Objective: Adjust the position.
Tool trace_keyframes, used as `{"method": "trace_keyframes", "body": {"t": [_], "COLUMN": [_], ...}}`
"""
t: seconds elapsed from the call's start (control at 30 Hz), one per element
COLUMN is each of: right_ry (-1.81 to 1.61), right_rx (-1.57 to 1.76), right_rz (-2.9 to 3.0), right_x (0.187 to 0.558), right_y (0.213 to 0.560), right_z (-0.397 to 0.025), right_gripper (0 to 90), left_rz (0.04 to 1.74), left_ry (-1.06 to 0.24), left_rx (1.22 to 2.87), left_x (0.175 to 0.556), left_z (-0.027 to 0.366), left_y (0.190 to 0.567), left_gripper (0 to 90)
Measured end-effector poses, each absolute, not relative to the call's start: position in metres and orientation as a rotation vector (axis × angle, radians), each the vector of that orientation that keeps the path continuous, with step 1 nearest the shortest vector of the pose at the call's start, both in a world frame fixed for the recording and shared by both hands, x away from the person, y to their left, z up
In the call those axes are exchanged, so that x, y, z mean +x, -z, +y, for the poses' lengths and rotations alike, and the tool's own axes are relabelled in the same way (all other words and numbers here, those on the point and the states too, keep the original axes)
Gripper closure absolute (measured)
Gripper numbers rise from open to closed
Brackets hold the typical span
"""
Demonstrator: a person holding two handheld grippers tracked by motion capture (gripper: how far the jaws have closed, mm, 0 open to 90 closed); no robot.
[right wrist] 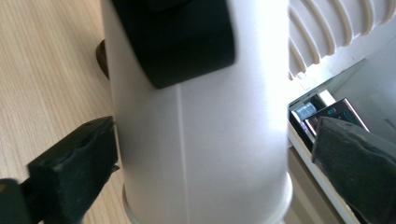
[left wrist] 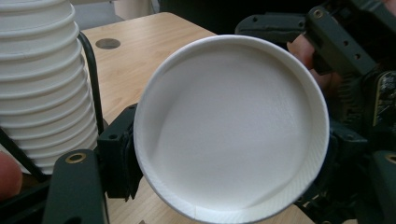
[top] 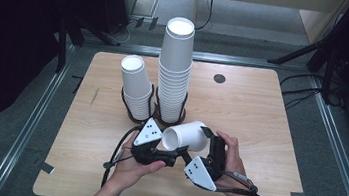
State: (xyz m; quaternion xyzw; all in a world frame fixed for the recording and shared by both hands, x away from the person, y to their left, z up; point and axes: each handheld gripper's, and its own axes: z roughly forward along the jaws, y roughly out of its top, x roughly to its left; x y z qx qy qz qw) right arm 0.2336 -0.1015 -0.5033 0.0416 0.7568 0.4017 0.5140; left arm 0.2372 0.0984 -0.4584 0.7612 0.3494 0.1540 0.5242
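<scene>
A single white paper cup (top: pixel 188 135) lies on its side above the table's front middle. My left gripper (top: pixel 171 153) is shut on the cup near its rim. In the left gripper view the cup's open mouth (left wrist: pixel 229 126) faces the camera, with a jaw against each side. My right gripper (top: pixel 201 146) is open around the cup's body (right wrist: pixel 201 140): one jaw touches the cup wall and the other stands clear of it. The black pad at the top of the right gripper view belongs to the left gripper.
Behind the grippers a tall stack of cups (top: pixel 174 73) and a shorter stack (top: pixel 136 86) stand in black wire holders. The tall stack's ribbed side (left wrist: pixel 42 84) is close at the left. The wooden table (top: pixel 251 112) has a round dark grommet (top: pixel 219 78).
</scene>
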Motion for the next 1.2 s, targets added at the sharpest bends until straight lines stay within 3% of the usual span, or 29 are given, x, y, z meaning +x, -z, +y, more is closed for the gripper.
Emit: {"method": "trace_keyframes", "body": {"t": [0.6,1.2], "right_ry": [-1.029,-1.232], "right_rx": [0.199,0.556], "right_rz": [1.843,1.851], "right_x": [0.219,0.215], "right_y": [0.492,0.486], "right_z": [-0.121,-0.139], "right_gripper": [0.0,0.1], "left_rz": [0.855,0.842], "left_ry": [-0.409,-0.478], "left_rx": [1.793,1.789], "left_x": [0.239,0.24], "left_z": [0.103,0.102], "left_y": [0.462,0.467], "left_gripper": [24.5,24.0]}}
